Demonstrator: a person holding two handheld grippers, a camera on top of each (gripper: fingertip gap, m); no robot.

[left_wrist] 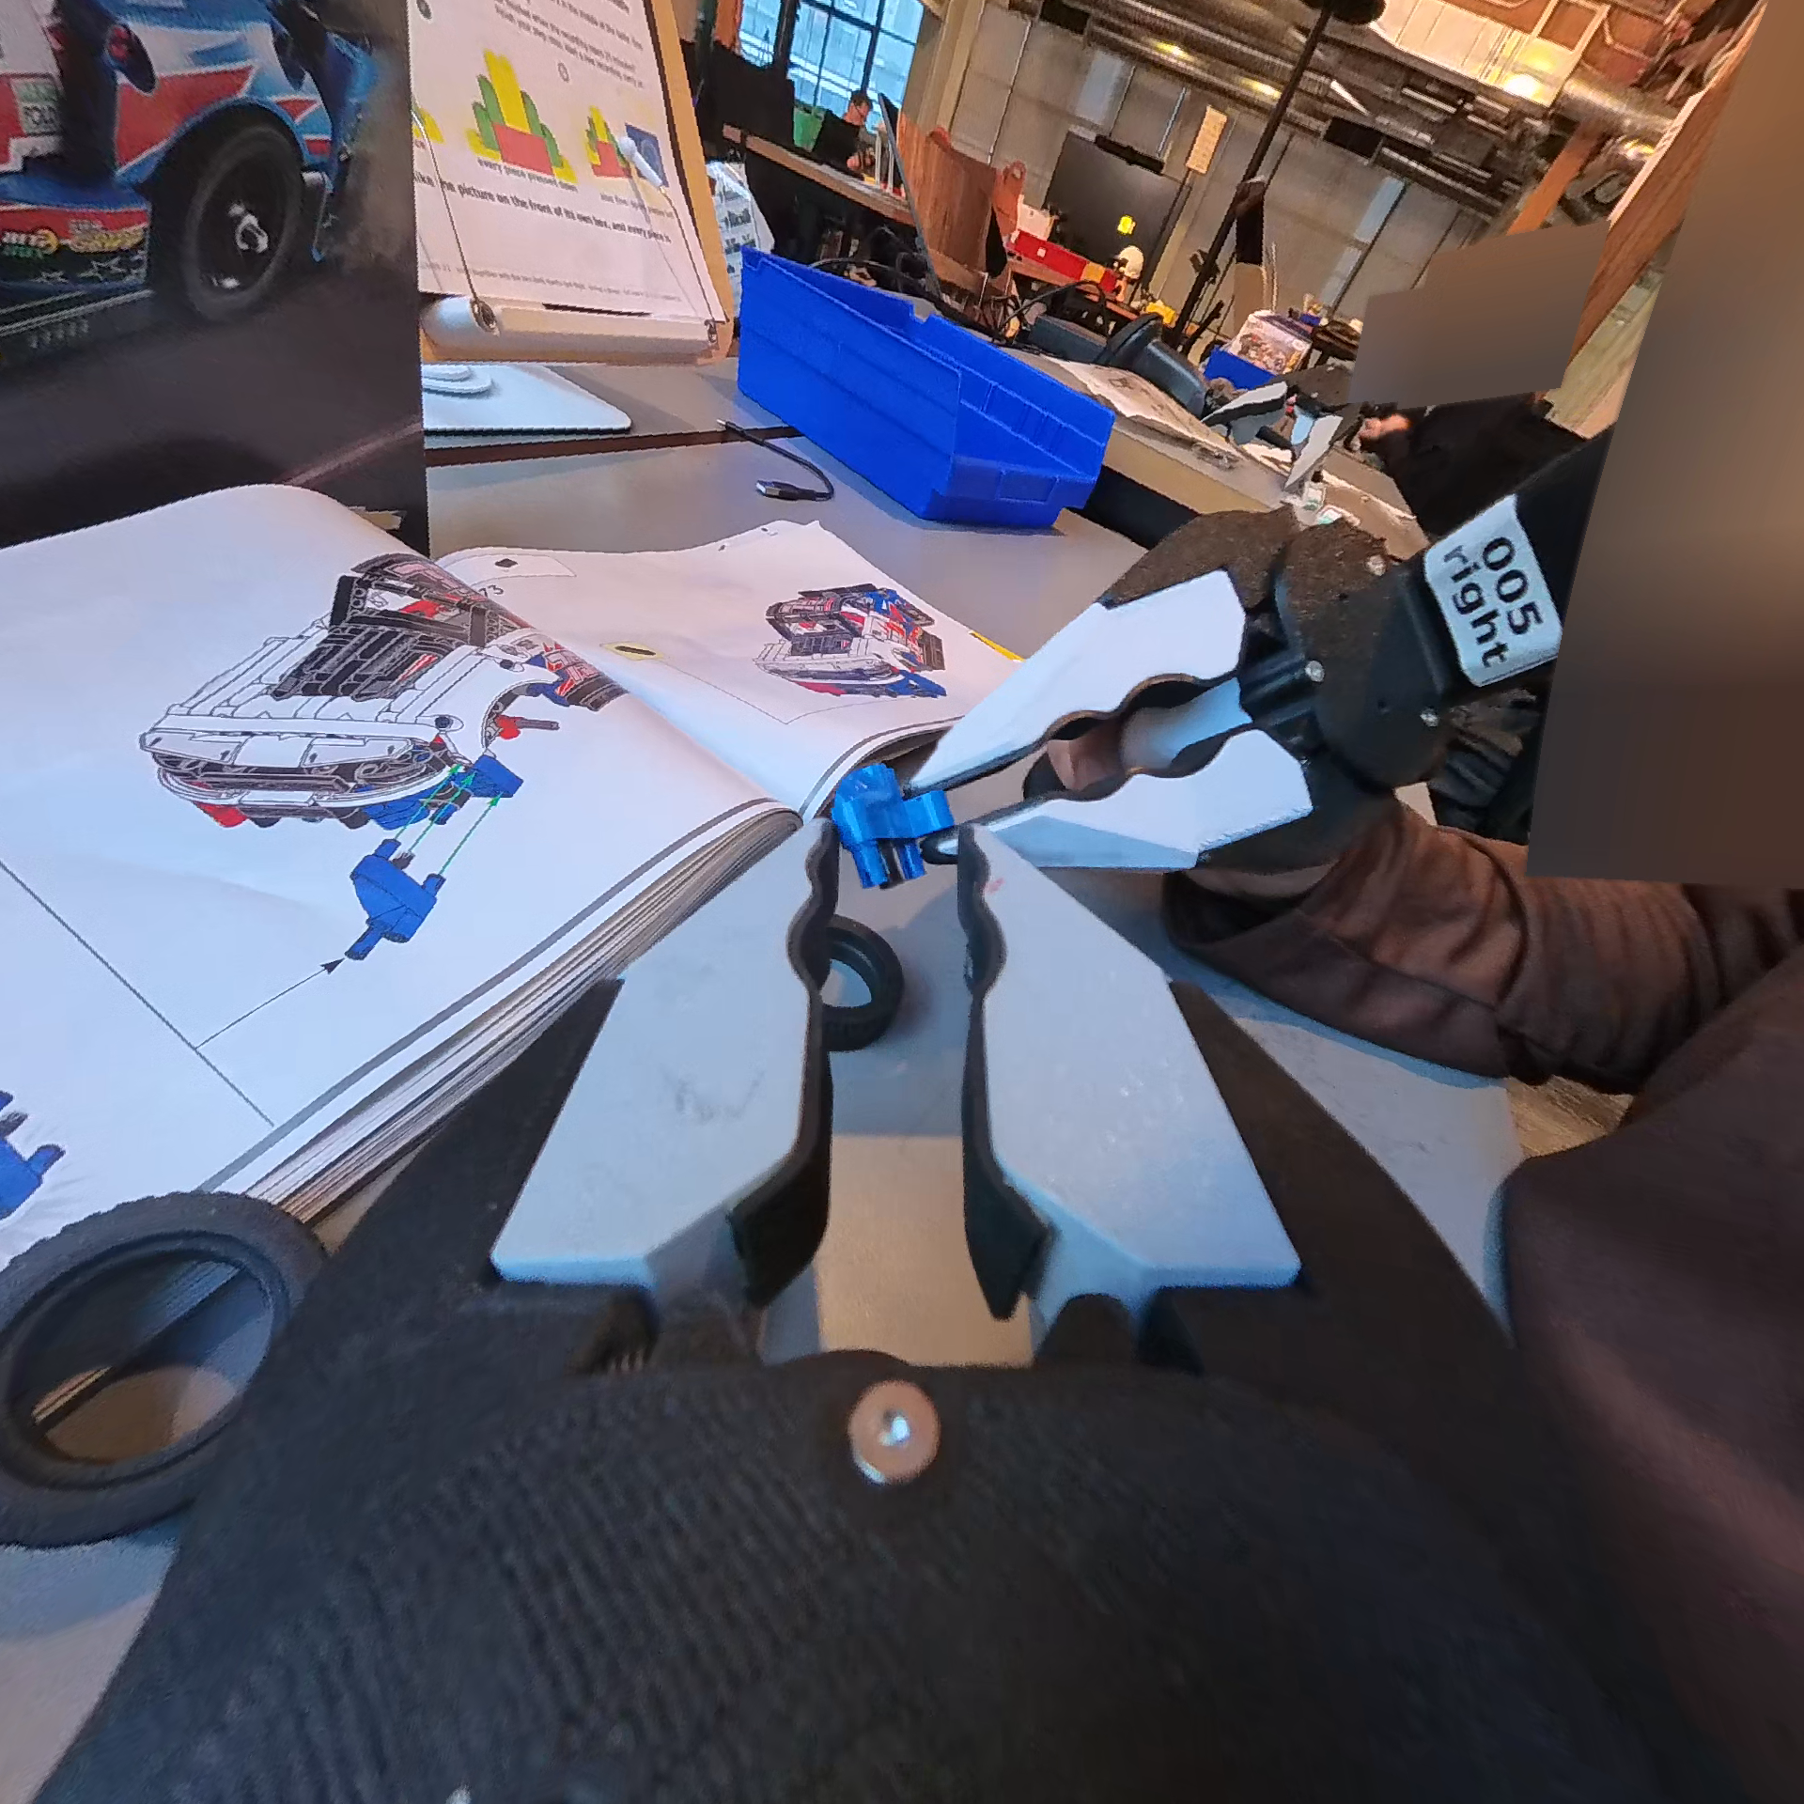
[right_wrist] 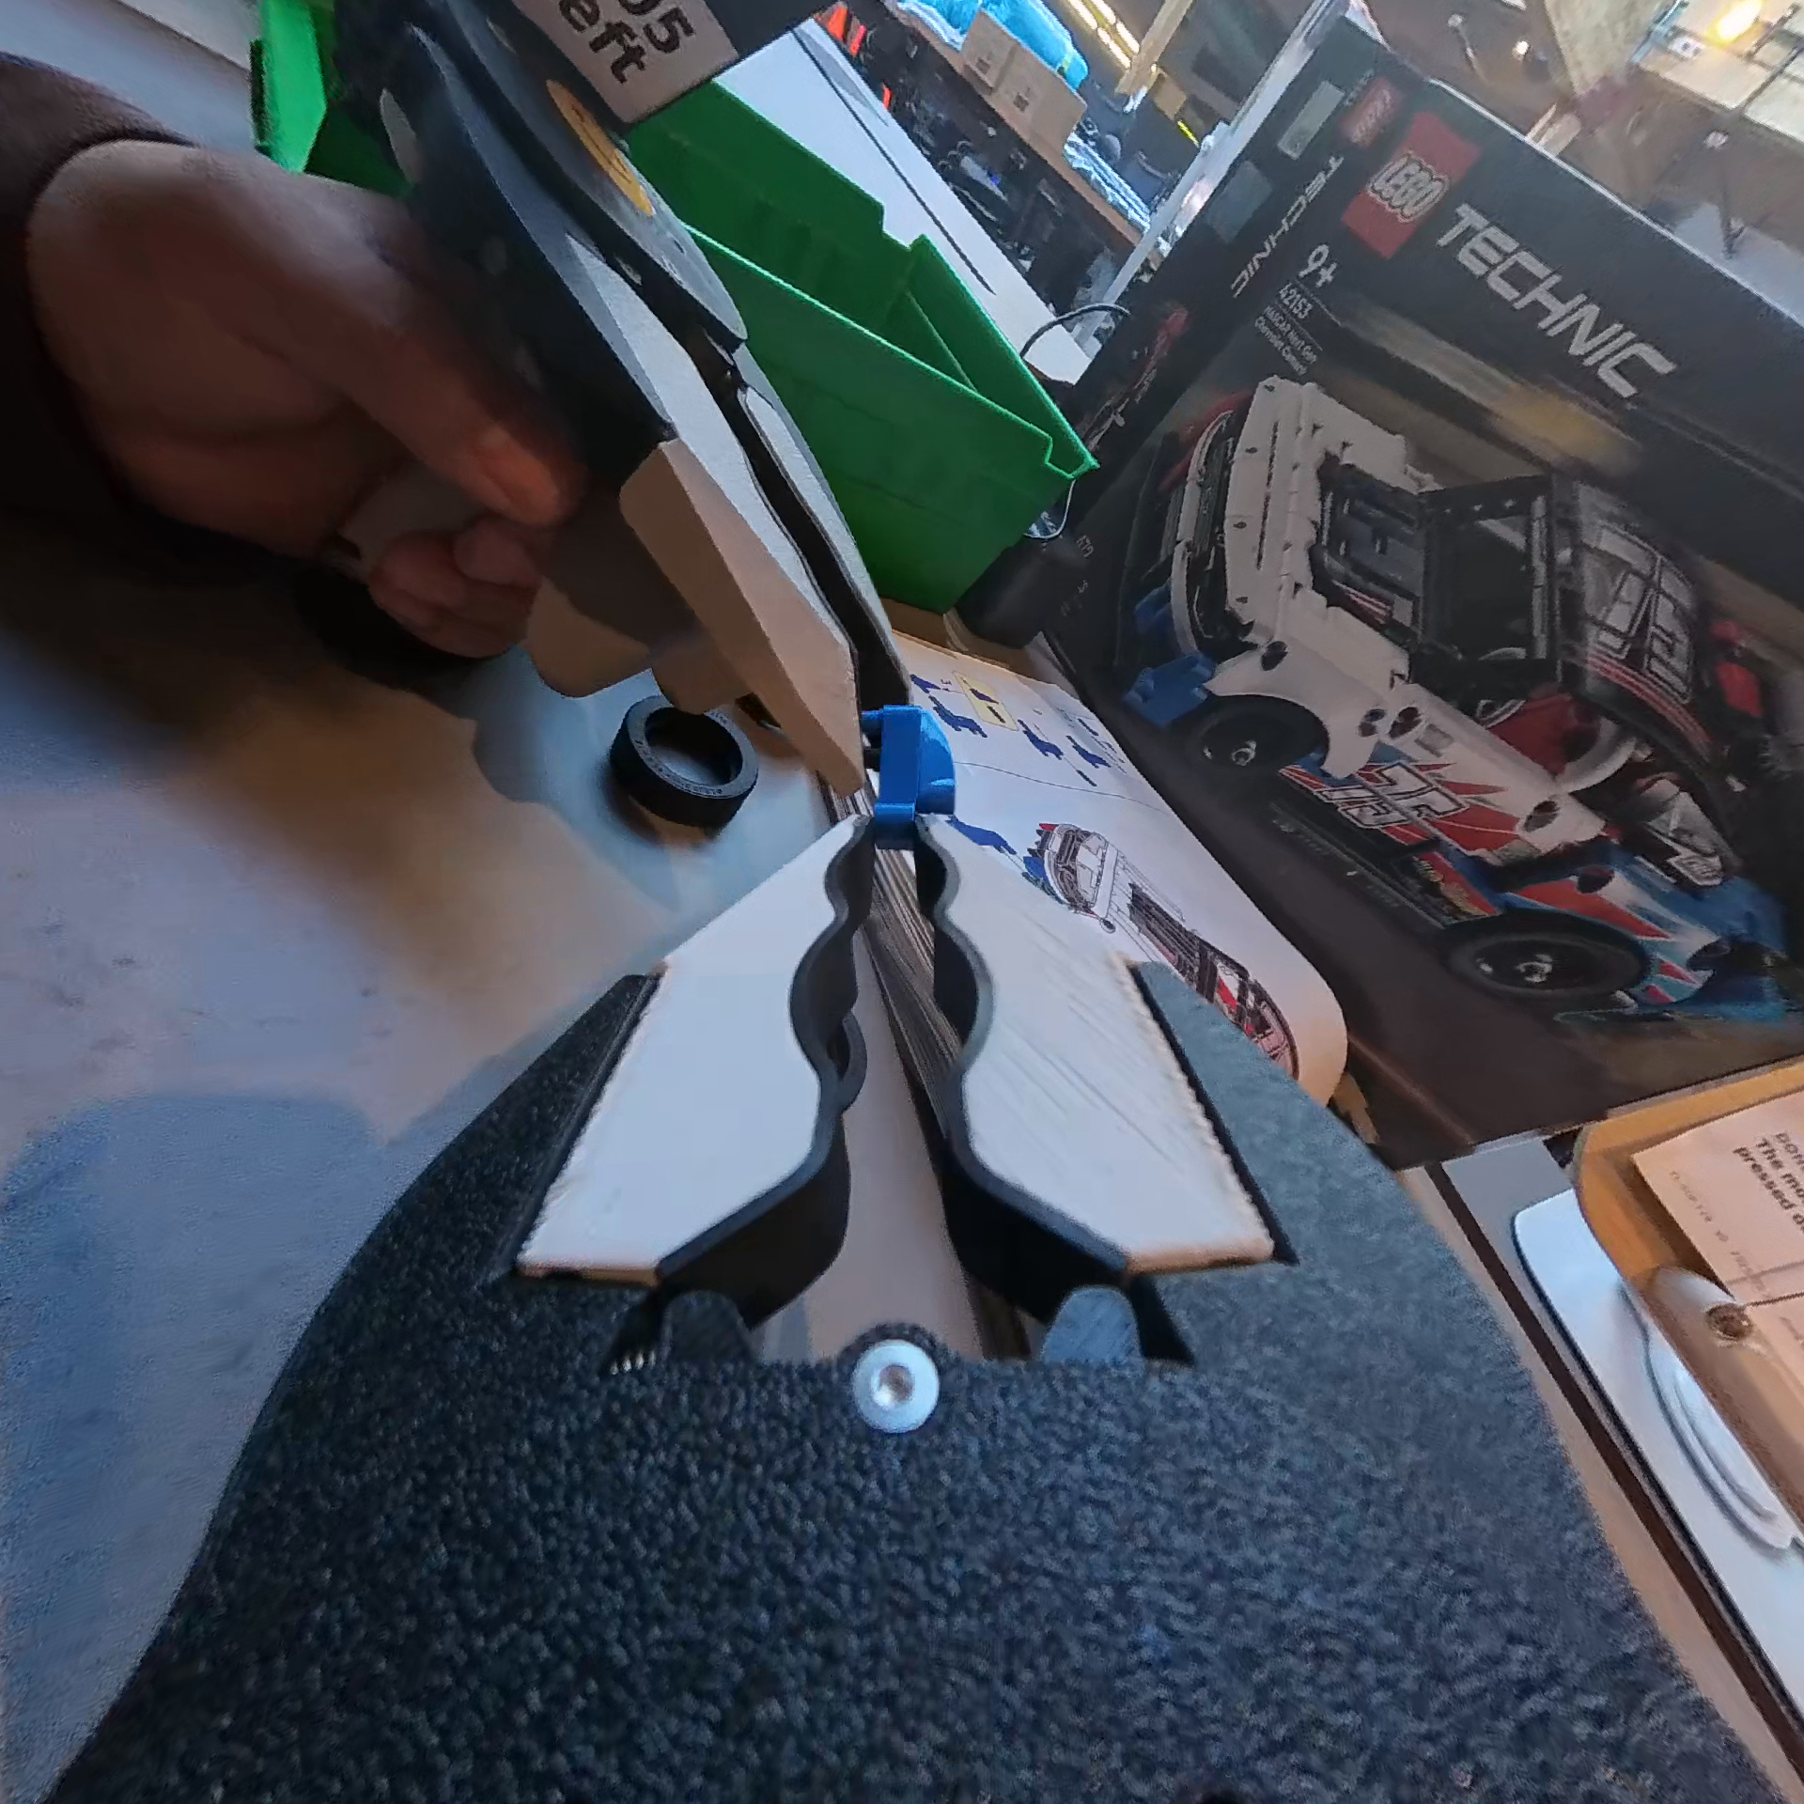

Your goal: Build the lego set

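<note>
**Blue piece pinched at both sets of tips, above the booklet edge**

Left wrist view: my left gripper (left_wrist: 893, 849) has its fingers a narrow gap apart, and the blue lego piece (left_wrist: 883, 820) sits right at the tips. It touches the left fingertip; I cannot tell if the other tip presses it, so I cannot tell if this gripper really grips it. The right gripper (left_wrist: 932, 805) comes in from the right with its tips closed on the same piece. Piece hangs just over the edge of the open instruction booklet (left_wrist: 390, 781). A small black tire (left_wrist: 859, 986) lies on the grey table (left_wrist: 605, 478) between my fingers, below the piece. A bigger black tire (left_wrist: 137, 1357) sits near left. Blue bin (left_wrist: 908, 390) farther back.

Right wrist view: my right gripper (right_wrist: 893, 840) is nearly closed, tips clamped on the bottom of the blue piece (right_wrist: 908, 766), which stands up out of them. The left gripper (right_wrist: 859, 771) reaches down from the upper left, its fingertip touching the piece's left side. Small black tire (right_wrist: 683, 766) lies on the table just left of it. Booklet (right_wrist: 1123, 879) lies right behind and beside the piece, lego box (right_wrist: 1464, 635) beyond, green bin (right_wrist: 879, 410) behind.
</note>
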